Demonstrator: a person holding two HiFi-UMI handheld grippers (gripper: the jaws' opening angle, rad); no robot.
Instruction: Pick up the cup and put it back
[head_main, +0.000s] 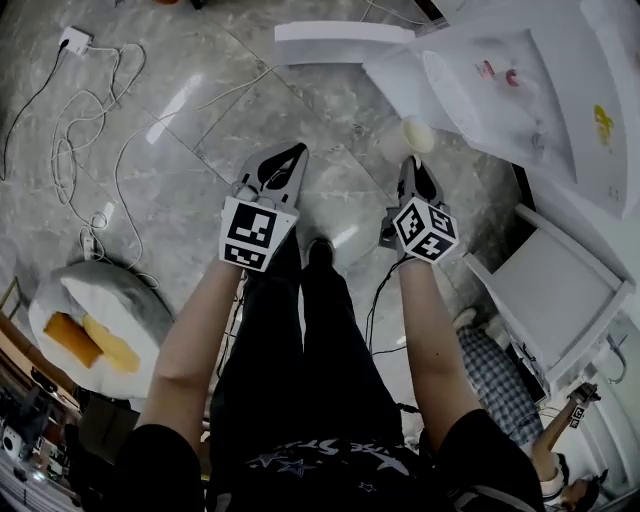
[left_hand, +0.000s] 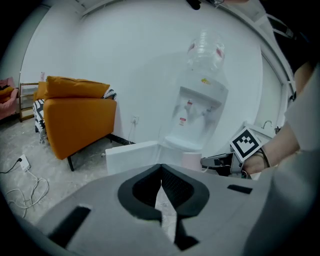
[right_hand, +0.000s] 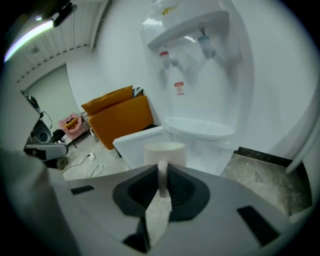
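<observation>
One plain, pale cream cup (right_hand: 165, 151) pinched by right hand-held gripper (right_hand: 162, 175); left hand-held gripper (left_hand: 161, 176) closed, empty.

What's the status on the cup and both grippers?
Left gripper shut, empty. Right gripper shut on cup by its handle, cup held aloft. Water dispenser tray just ahead, nothing seen between.

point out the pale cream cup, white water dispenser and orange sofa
pale cream cup (right_hand: 170, 154), right gripper view, on its side wall below the rim
white water dispenser (left_hand: 200, 94), left gripper view, on its front panel above the taps
orange sofa (left_hand: 80, 122), left gripper view, on its side panel
</observation>
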